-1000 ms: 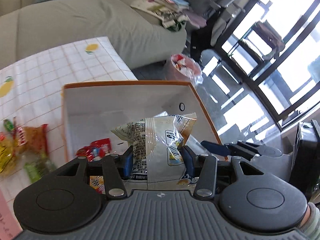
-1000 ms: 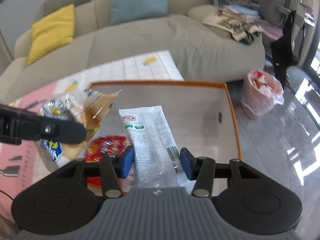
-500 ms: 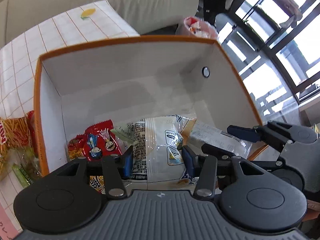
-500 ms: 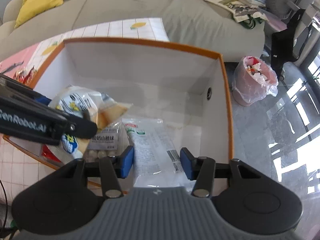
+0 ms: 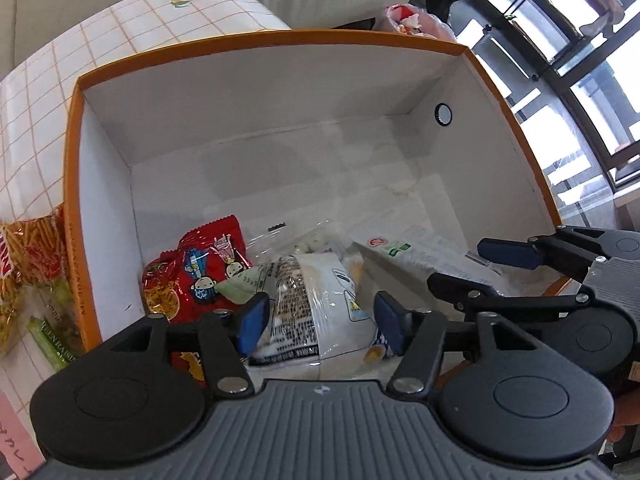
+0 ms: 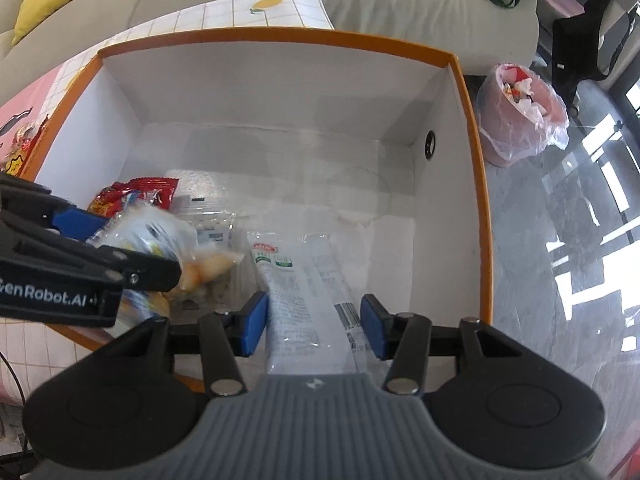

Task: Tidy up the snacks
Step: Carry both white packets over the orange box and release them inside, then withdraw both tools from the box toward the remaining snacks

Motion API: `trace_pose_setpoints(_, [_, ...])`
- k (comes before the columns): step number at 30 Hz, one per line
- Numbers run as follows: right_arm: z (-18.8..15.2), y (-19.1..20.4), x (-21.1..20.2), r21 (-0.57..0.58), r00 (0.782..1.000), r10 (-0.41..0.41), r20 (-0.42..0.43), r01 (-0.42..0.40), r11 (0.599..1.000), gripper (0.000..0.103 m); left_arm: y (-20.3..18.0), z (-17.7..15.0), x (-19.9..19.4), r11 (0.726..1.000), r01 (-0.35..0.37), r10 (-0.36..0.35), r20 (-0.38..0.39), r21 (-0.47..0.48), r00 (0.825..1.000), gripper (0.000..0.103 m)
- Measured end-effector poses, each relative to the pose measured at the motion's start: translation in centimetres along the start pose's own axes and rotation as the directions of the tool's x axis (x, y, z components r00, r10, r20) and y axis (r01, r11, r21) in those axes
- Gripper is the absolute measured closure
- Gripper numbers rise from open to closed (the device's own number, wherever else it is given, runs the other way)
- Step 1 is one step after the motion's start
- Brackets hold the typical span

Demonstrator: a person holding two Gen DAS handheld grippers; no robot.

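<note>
Both hand-held grippers have opened since half a second ago. The left hand-held gripper has let go of the bread bag, and the right hand-held gripper the long clear packet; both snacks now lie inside the orange-rimmed box.

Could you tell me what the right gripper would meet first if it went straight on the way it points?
Probably the white box floor; the right gripper already has the long clear packet between its fingers.

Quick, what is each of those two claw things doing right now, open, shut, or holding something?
Left gripper: open, its pads apart from the white snack bag lying between them.
Right gripper: open, with the clear long packet loose between its pads.
</note>
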State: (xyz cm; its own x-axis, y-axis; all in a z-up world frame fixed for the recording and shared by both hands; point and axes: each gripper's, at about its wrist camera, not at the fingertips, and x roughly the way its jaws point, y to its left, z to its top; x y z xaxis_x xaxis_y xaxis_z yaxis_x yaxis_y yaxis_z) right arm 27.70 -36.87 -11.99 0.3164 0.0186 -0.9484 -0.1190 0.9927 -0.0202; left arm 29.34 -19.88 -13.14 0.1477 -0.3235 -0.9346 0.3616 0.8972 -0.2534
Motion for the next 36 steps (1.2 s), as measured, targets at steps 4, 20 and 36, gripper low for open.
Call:
trace_pose_setpoints(4, [0.4, 0.3, 0.1, -0.017, 1.0, -0.011, -0.02, 0.01, 1.0, 0.051, 0.0, 0.2, -0.9, 1.0, 0.005, -0.005, 0.009, 0.002, 1.0, 0.027])
trace_pose_setpoints(20, [-1.2, 1.8, -7.1, 0.07, 0.972, -0.044, 0.232, 0.028, 0.997, 0.011, -1.0, -2.2, -10.0, 0.995, -0.03, 0.008, 0.239, 0.09, 0.971, 0.022])
trace_pose_setpoints(36, [-6.5, 12.4, -13.8, 0.128, 0.81, -0.072, 0.582, -0.004, 0.992, 0.003, 4.4, -11.7, -18.2, 0.985, -0.16, 0.168, 0.573, -0.064, 0.802, 0.023])
